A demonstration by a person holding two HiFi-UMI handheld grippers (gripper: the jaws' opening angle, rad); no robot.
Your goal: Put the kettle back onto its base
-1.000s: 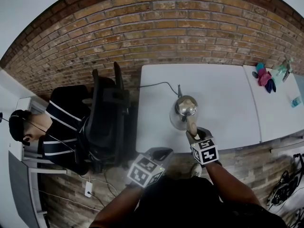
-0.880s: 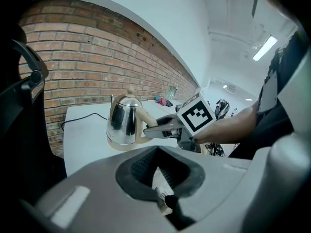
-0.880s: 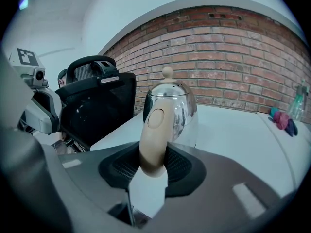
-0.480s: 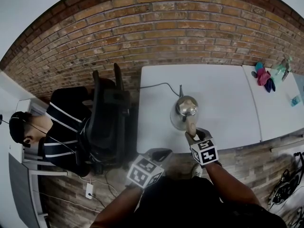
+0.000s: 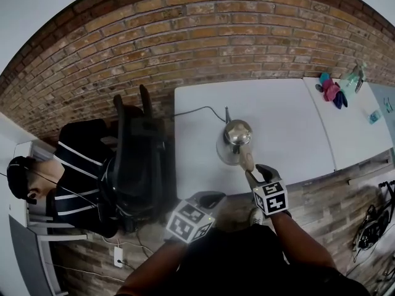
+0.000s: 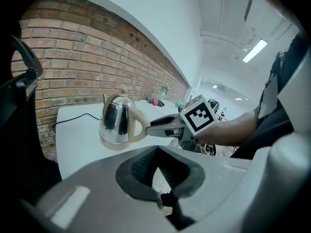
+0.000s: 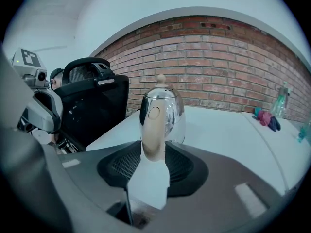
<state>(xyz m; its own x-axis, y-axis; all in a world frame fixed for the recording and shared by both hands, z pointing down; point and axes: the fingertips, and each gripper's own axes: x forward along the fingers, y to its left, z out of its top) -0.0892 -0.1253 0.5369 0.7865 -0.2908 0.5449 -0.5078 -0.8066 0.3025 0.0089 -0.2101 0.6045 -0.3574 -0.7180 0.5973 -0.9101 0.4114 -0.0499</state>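
Observation:
A shiny steel kettle [image 5: 236,142] with a beige handle [image 7: 153,130] stands upright on its beige base [image 6: 114,143], on the white table [image 5: 290,122]. My right gripper [image 5: 249,165] reaches over the front edge. Its jaws flank the handle and have just been opening, and the pads stand close beside the handle without clearly pressing it. In the left gripper view this gripper [image 6: 154,129] meets the handle from the right. My left gripper [image 5: 207,197] hovers off the table's front left corner, open, with nothing between its jaws [image 6: 158,161].
The base's black cord [image 5: 197,111] runs left off the table toward the brick wall. A black office chair [image 5: 139,159] and a seated person in a striped top [image 5: 74,171] are on the left. A second table [image 5: 352,128] on the right holds a bottle [image 5: 353,79] and cloths [image 5: 332,92].
The head view has shifted slightly. The kettle stays on its base, and both grippers keep their places.

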